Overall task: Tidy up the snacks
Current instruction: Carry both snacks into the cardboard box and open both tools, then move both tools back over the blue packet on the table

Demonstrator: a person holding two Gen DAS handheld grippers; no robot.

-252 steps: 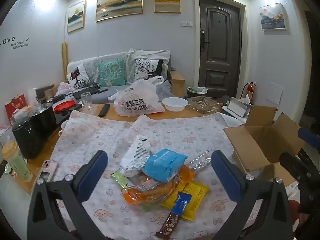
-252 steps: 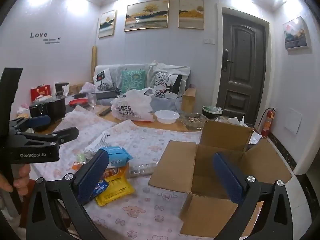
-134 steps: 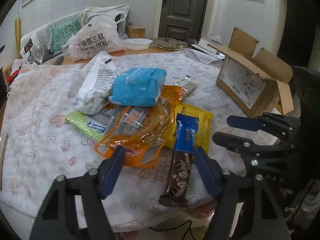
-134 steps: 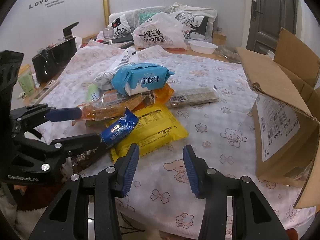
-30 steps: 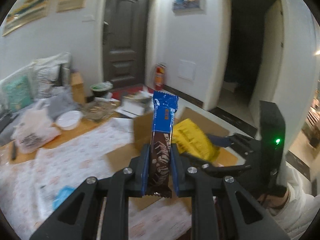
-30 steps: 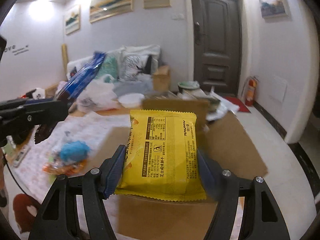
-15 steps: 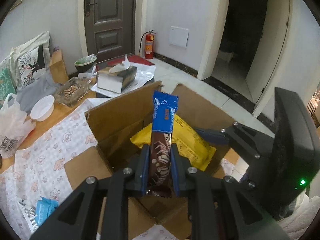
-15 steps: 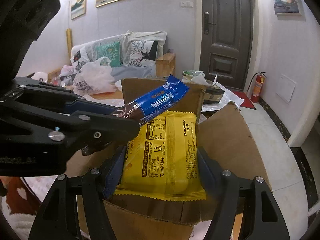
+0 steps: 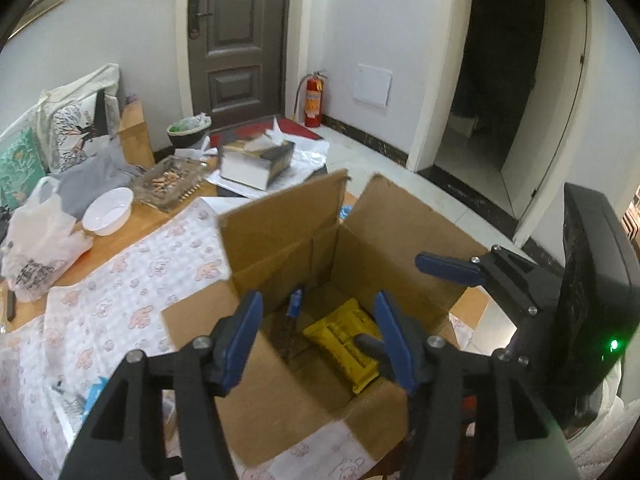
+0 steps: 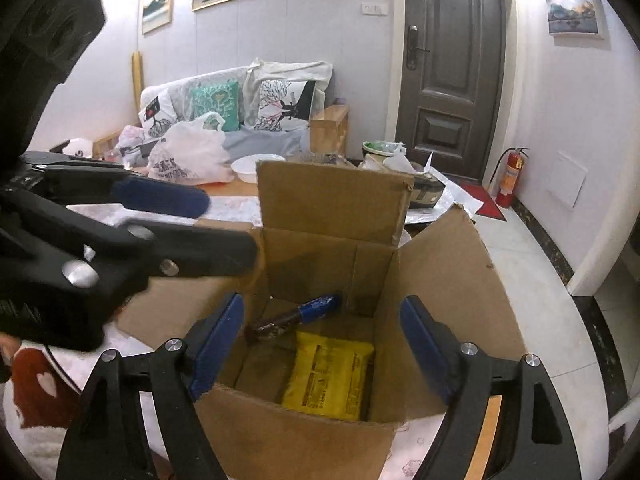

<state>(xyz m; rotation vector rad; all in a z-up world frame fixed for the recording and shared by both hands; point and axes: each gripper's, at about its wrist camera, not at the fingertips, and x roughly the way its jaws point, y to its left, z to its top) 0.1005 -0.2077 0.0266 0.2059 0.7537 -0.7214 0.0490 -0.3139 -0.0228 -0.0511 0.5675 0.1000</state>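
An open cardboard box (image 9: 280,240) (image 10: 332,200) stands at the table's right end. Inside on its floor lie a yellow snack packet (image 9: 344,340) (image 10: 328,376) and a blue and brown chocolate bar (image 9: 292,320) (image 10: 296,316). My left gripper (image 9: 320,340) is open and empty, hovering over the box mouth; it also shows in the right wrist view (image 10: 208,220). My right gripper (image 10: 324,348) is open and empty above the box; its fingers (image 9: 448,268) show at the right of the left wrist view.
A patterned tablecloth (image 9: 120,280) covers the table. A blue packet (image 9: 94,394) from the snack pile lies at the left. A white bowl (image 9: 108,210), a white plastic bag (image 9: 36,244), a glass tray (image 9: 172,178) and a tissue box (image 9: 256,160) stand beyond. Floor lies right of the box.
Both grippers have opened. The chocolate bar left my left gripper and the yellow packet left my right gripper; both now lie in the box.
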